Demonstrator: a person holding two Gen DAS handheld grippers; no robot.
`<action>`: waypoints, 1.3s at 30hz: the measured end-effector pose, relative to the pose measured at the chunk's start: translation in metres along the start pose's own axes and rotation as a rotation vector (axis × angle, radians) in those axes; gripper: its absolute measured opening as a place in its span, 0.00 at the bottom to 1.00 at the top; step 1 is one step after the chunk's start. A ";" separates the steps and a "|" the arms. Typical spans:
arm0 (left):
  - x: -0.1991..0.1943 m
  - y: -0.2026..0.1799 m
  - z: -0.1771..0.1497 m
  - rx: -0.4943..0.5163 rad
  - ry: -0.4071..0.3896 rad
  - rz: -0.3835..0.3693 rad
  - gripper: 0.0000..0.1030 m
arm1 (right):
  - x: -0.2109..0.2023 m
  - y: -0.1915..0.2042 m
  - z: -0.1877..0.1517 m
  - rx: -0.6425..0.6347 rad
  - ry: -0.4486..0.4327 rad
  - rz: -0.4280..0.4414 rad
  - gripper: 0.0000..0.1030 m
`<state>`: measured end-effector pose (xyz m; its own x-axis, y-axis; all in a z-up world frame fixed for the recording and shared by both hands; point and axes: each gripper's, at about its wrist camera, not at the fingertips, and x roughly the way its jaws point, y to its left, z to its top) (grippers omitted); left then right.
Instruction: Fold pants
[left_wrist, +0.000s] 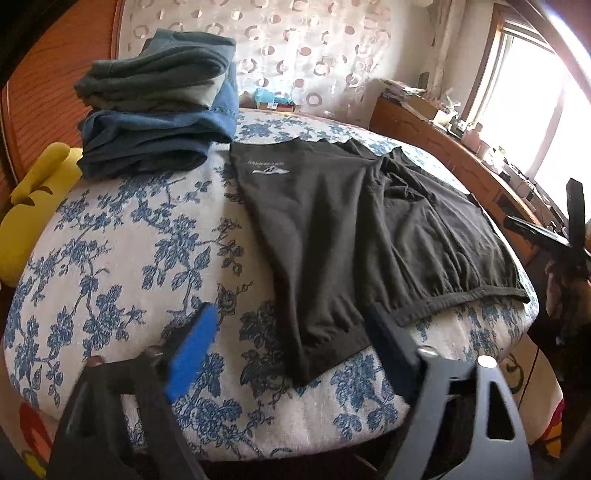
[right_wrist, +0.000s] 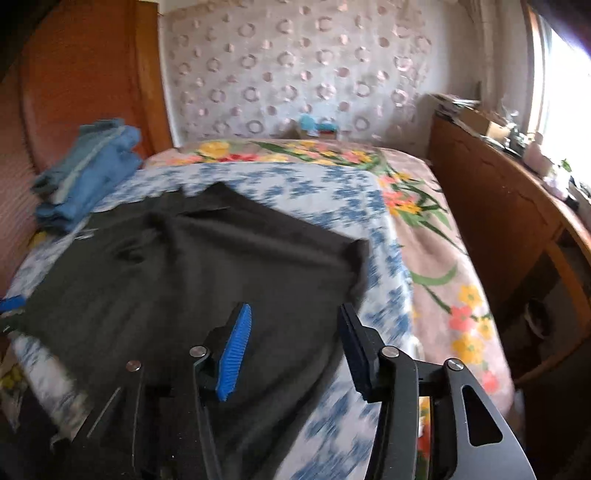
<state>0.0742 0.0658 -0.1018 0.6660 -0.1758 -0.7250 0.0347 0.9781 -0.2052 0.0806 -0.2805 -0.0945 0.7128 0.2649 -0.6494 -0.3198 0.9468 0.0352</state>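
A pair of black pants (left_wrist: 351, 229) lies spread on a bed (left_wrist: 122, 236) covered with a white sheet printed with blue flowers. In the left wrist view the pants are folded lengthwise, with a small white logo near the far end and the gathered waistband along the near right edge. The cloth is rumpled in the middle.

The left gripper (left_wrist: 291, 350) hovers low over the near edge of the pants. Its jaws stand wide apart, one blue pad over the bare sheet on the left and the dark pad over the waistband area on the right. Nothing is pinched between them.

The right gripper (right_wrist: 291, 332) is above the near part of the pants in its own view, which is blurred. Its jaws are partly open with a clear gap between the blue ribbed pad and the dark one, and they hold nothing. The same gripper shows at the right edge of the left wrist view, beyond the bed.

A stack of folded clothes (left_wrist: 159, 99), grey-green on top of blue, sits at the far left corner of the bed, just beside the pants. A yellow soft toy (left_wrist: 40, 199) lies at the left edge. A wooden dresser (left_wrist: 443, 147) with clutter stands under the window on the right.
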 end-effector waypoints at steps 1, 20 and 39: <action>0.000 0.000 0.000 -0.001 0.002 -0.002 0.73 | -0.008 0.003 -0.007 0.004 -0.007 0.025 0.55; 0.005 -0.005 0.003 0.072 0.015 -0.019 0.11 | -0.056 0.032 -0.068 -0.042 -0.065 0.073 0.59; -0.020 -0.081 0.054 0.226 -0.036 -0.156 0.06 | -0.056 0.015 -0.058 -0.012 -0.061 0.115 0.59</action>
<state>0.0986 -0.0036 -0.0350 0.6652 -0.3260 -0.6718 0.3019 0.9403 -0.1574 -0.0006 -0.2917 -0.1019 0.7077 0.3822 -0.5942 -0.4086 0.9075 0.0970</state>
